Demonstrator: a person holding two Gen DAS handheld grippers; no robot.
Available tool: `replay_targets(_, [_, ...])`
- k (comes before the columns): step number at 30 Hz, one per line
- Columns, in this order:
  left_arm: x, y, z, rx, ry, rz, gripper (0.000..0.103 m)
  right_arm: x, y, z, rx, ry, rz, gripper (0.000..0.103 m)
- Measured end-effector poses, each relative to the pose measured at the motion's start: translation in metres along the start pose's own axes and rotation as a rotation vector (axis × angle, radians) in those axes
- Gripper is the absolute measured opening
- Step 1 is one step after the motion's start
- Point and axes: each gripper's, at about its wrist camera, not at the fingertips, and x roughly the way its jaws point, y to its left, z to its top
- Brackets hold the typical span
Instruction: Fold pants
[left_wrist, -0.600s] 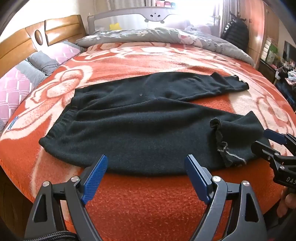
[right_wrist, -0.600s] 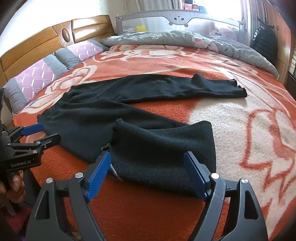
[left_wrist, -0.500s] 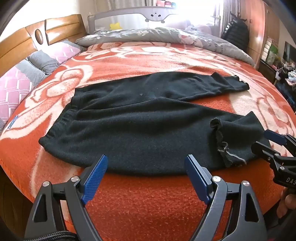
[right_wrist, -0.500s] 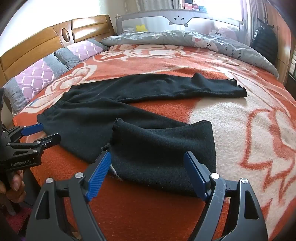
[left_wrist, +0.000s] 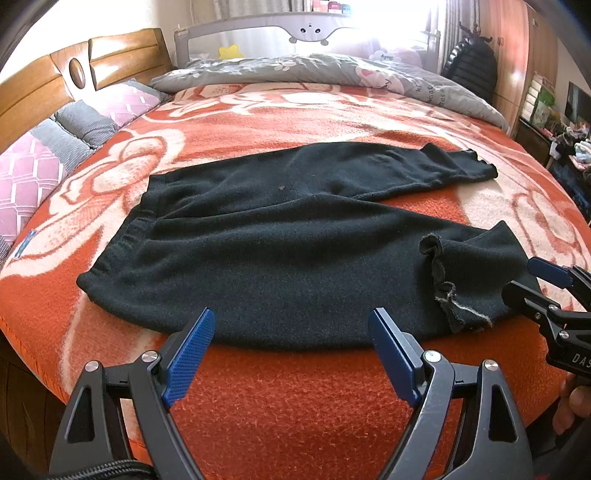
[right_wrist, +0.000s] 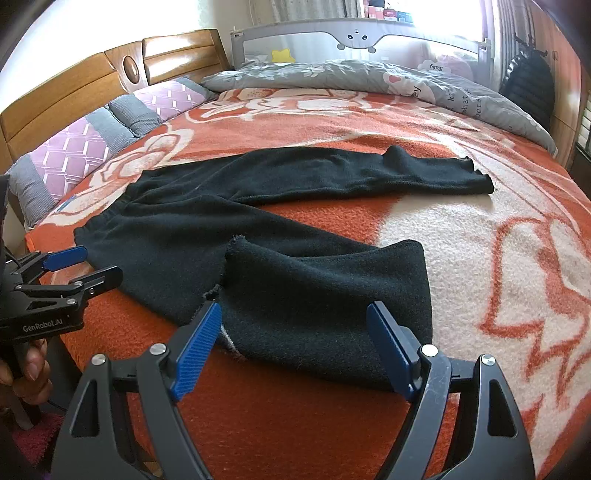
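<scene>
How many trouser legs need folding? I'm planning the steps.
2: the far leg lies straight across the blanket; the near leg, its end doubled back, lies before the right tool.

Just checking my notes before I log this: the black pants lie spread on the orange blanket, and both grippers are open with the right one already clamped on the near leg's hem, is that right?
Not quite: the right gripper is open and holds nothing, hovering just short of the black pants on the orange blanket. The right wrist view shows it. The left gripper is open too.

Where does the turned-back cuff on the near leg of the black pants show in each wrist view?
Left wrist: black fleece pants' folded-back cuff lower right, beside the right gripper.
Right wrist: cuff lower centre, just beyond the fingers.
Shared landmark: grey bed guard rail, top.
</scene>
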Motion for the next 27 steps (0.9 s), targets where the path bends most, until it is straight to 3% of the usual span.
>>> replay_targets(27, [0.0014, -0.0035, -0.0007, -0.003, 0.010, 0.001, 0.086, 0.0011, 0.0023, -0.0029, -0.002, 0.003, 0.002, 0.081])
